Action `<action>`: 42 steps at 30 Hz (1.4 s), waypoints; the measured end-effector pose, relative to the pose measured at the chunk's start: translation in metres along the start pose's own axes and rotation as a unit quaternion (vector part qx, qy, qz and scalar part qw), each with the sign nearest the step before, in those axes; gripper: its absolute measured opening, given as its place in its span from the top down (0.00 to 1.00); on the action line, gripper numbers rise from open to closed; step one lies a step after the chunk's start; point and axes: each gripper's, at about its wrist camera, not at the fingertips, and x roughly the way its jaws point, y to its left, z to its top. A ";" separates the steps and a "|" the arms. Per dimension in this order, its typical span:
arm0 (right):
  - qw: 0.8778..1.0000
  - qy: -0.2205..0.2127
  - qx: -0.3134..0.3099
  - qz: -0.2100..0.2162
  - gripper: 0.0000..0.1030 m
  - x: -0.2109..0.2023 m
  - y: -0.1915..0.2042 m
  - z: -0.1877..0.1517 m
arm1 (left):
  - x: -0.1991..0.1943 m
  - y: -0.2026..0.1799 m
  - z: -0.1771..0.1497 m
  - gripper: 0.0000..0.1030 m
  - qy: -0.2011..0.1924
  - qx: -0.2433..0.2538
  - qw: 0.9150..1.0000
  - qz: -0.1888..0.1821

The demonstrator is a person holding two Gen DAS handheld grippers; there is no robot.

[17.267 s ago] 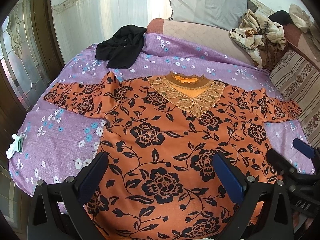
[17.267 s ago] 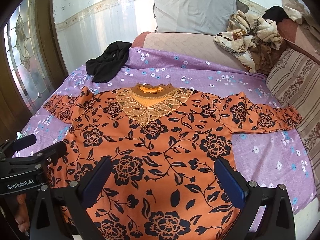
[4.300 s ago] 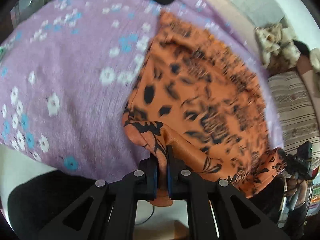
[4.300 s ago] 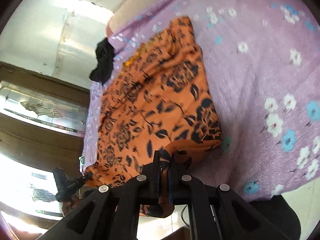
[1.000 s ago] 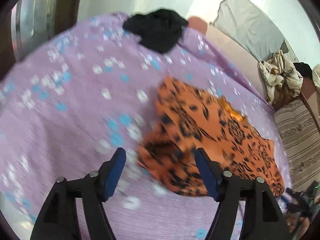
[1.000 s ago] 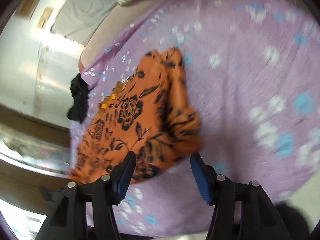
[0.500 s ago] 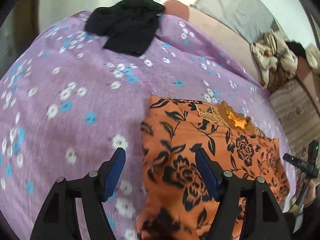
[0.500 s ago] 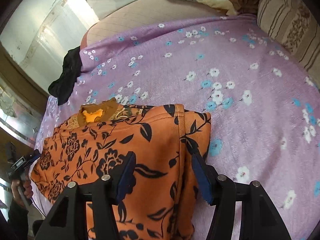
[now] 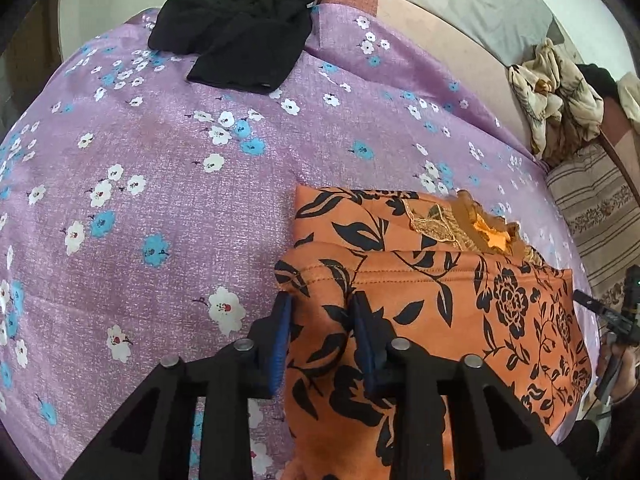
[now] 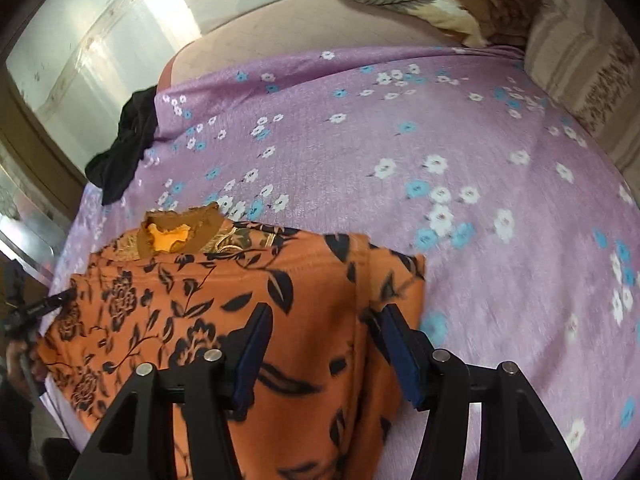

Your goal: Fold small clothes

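The orange top with black flowers (image 9: 460,304) lies folded on the purple flowered bedsheet (image 9: 160,168), its lace collar at the far edge. My left gripper (image 9: 320,308) is open, its blue-padded fingers straddling the folded near-left corner of the top. In the right wrist view the same top (image 10: 240,288) lies low and left. My right gripper (image 10: 326,320) is open, its fingers straddling the folded right edge of the top. The right gripper also shows at the right edge of the left wrist view (image 9: 616,320).
A black garment (image 9: 240,32) lies bunched at the far left of the bed, also in the right wrist view (image 10: 124,144). Crumpled beige cloth (image 9: 556,100) and a striped cushion (image 9: 600,208) sit at the far right. A grey pillow (image 9: 480,4) leans at the head.
Both grippers have lowered onto the folded top and their fingers have drawn closer together around its left and right folded edges. The top itself lies as half a second ago.
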 end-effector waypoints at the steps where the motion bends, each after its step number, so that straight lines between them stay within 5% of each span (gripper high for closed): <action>1: 1.000 0.008 -0.005 -0.006 0.58 0.008 0.001 0.001 | 0.001 0.000 0.000 0.62 -0.002 -0.001 1.000 0.003; 2: 1.000 0.018 -0.002 -0.002 0.74 0.015 0.000 0.003 | 0.002 -0.001 0.000 0.62 -0.002 0.000 1.000 0.007; 3: 1.000 0.019 -0.002 -0.002 0.80 0.016 0.001 0.003 | 0.004 -0.001 0.000 0.65 0.003 0.002 1.000 0.010; 4: 1.000 0.014 -0.007 -0.007 0.92 0.014 0.003 0.004 | 0.005 -0.002 0.001 0.86 0.004 0.005 1.000 0.015; 5: 1.000 0.009 -0.013 -0.009 0.94 0.009 0.006 0.004 | 0.004 -0.003 0.001 0.94 0.003 0.010 1.000 0.019; 13: 0.996 -0.090 -0.010 -0.003 0.95 -0.070 0.017 0.017 | -0.057 -0.040 0.023 0.95 -0.088 0.078 0.993 0.015; 18: 0.994 -0.104 0.035 -0.017 0.95 -0.069 -0.008 0.025 | -0.026 -0.048 0.050 0.95 -0.081 0.085 0.993 0.033; 23: 0.998 -0.007 0.063 -0.020 0.91 0.001 -0.029 0.008 | 0.054 -0.036 0.047 0.89 0.016 0.096 0.990 0.101; 24: 0.998 0.028 0.059 -0.024 0.91 0.015 -0.028 0.003 | 0.053 -0.036 0.047 0.89 0.002 0.099 0.990 0.103; 26: 0.998 -0.003 0.047 -0.041 0.88 0.006 -0.023 -0.001 | 0.045 -0.038 0.051 0.67 -0.007 0.100 0.988 0.120; 31: 0.994 -0.059 0.069 -0.060 0.85 -0.045 -0.012 -0.004 | -0.017 -0.029 0.054 0.60 -0.064 0.084 0.989 0.101; 37: 0.996 -0.068 0.034 0.054 0.84 -0.093 0.040 -0.029 | -0.095 -0.028 -0.007 0.58 -0.095 0.074 0.992 0.043; 42: 0.992 -0.023 -0.004 0.128 0.84 -0.090 0.084 -0.066 | -0.079 -0.023 -0.067 0.55 -0.046 0.074 0.995 0.052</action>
